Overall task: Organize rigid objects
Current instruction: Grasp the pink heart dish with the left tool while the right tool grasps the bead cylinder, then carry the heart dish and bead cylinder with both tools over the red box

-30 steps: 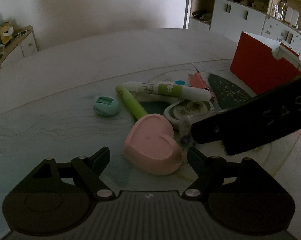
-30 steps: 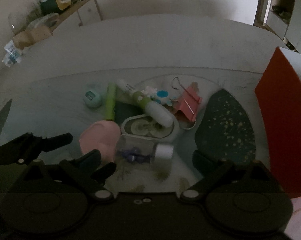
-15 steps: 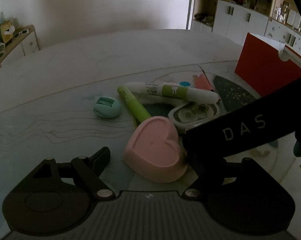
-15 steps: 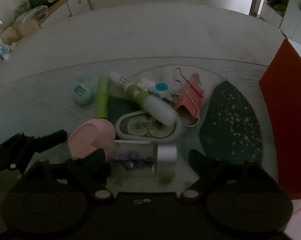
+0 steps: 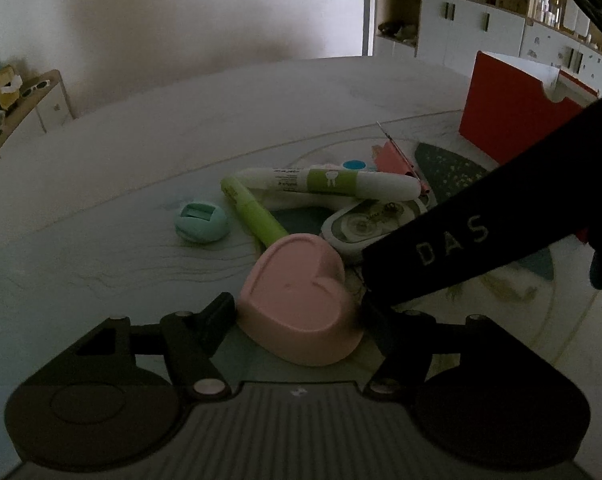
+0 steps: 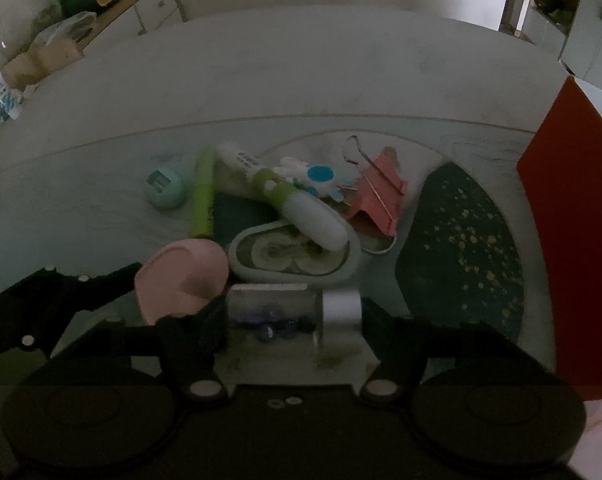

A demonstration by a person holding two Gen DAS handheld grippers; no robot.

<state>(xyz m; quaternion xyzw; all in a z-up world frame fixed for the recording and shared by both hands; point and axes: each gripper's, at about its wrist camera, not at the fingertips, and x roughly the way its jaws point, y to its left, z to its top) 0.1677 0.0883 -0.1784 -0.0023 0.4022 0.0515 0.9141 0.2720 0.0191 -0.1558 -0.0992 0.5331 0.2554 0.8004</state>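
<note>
— What do your 2 claws have?

— My left gripper (image 5: 297,312) has just closed on the pink heart box (image 5: 301,300); my right gripper (image 6: 293,312) has just closed on the clear jar (image 6: 277,312) lying beside it.

— And past the heart?

— Behind it, the green marker (image 5: 253,216); left, the mint sharpener (image 5: 200,227); far right, the red box (image 5: 513,120).

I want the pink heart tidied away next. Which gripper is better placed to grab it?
Left. The pink heart lies between the left gripper's jaws, which have just been closing. The right gripper's have been closing on the clear jar.
</note>
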